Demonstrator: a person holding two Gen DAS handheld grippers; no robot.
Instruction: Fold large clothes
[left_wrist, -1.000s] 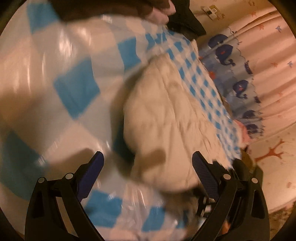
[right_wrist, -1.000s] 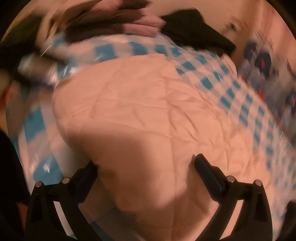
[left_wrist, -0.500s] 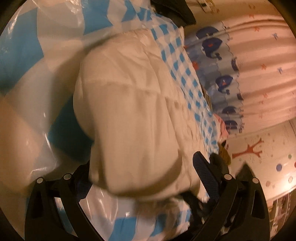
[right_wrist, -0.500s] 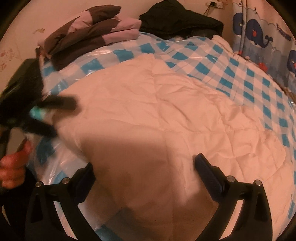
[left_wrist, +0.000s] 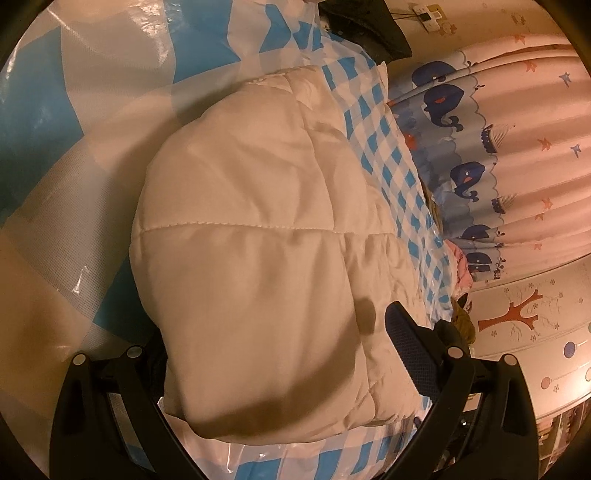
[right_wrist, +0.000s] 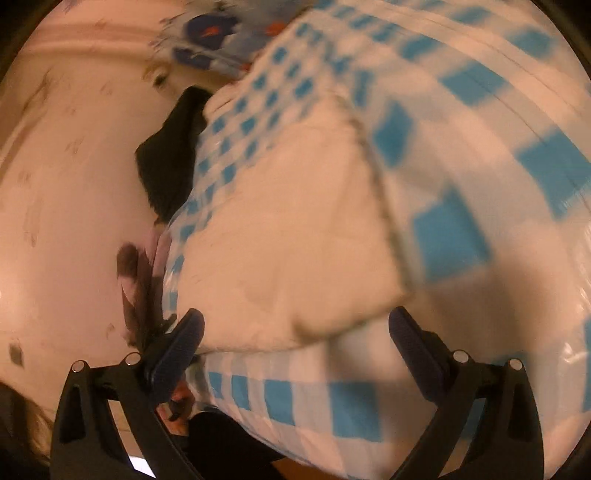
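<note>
A white quilted garment (left_wrist: 258, 240) lies folded in a thick bundle on a bed covered with a blue-and-white checked plastic sheet (left_wrist: 74, 92). My left gripper (left_wrist: 280, 354) is open at the bundle's near end. Its right finger pad (left_wrist: 402, 343) rests beside the cloth, and its left finger is hidden behind the bundle. The right wrist view is blurred and tilted. There my right gripper (right_wrist: 295, 339) is open just short of a corner of the white garment (right_wrist: 295, 229), with nothing held between its fingers.
A black garment (left_wrist: 365, 29) lies at the bed's far end, also visible as a dark shape (right_wrist: 166, 166). Folded brown and pink clothes (right_wrist: 136, 288) sit by the wall. A whale-print curtain (left_wrist: 480, 147) hangs along the bed's side.
The left gripper has closed in on the bundle's near end. The right gripper has swung round from over the garment's middle to one of its corners, and its view is now tilted and blurred.
</note>
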